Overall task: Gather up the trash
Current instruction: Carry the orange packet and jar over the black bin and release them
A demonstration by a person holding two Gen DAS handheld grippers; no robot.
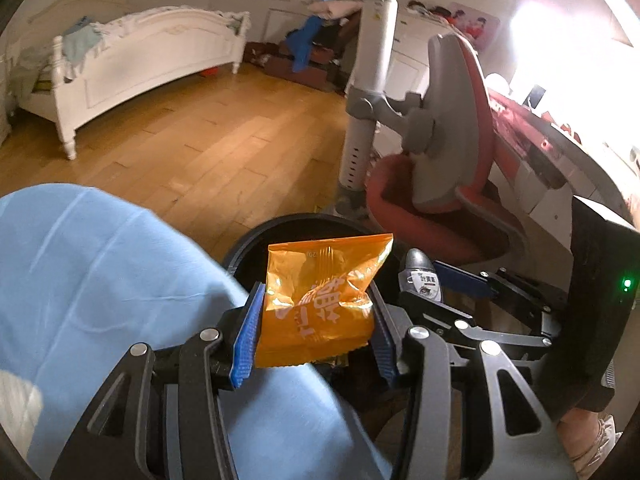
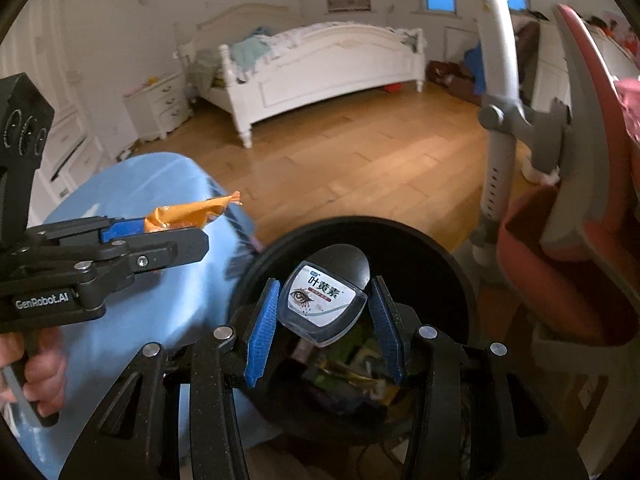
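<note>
My left gripper [image 1: 316,316] is shut on an orange snack packet [image 1: 320,300] and holds it over the near rim of a black round trash bin [image 1: 256,240]. My right gripper [image 2: 326,316] is shut on a small dark bottle with a white label [image 2: 326,300], held above the open bin [image 2: 440,264], which has several wrappers inside. The left gripper [image 2: 176,226] with the orange packet [image 2: 196,210] shows at the left of the right wrist view. The right gripper [image 1: 440,284] with the bottle [image 1: 420,276] shows at the right of the left wrist view.
A blue cloth-covered surface [image 1: 100,280] lies left of the bin. A red and grey chair [image 1: 452,152] and a desk [image 1: 560,148] stand to the right. A white bed [image 1: 148,60] stands across the wooden floor [image 1: 208,132]. A white post [image 1: 368,92] rises beside the chair.
</note>
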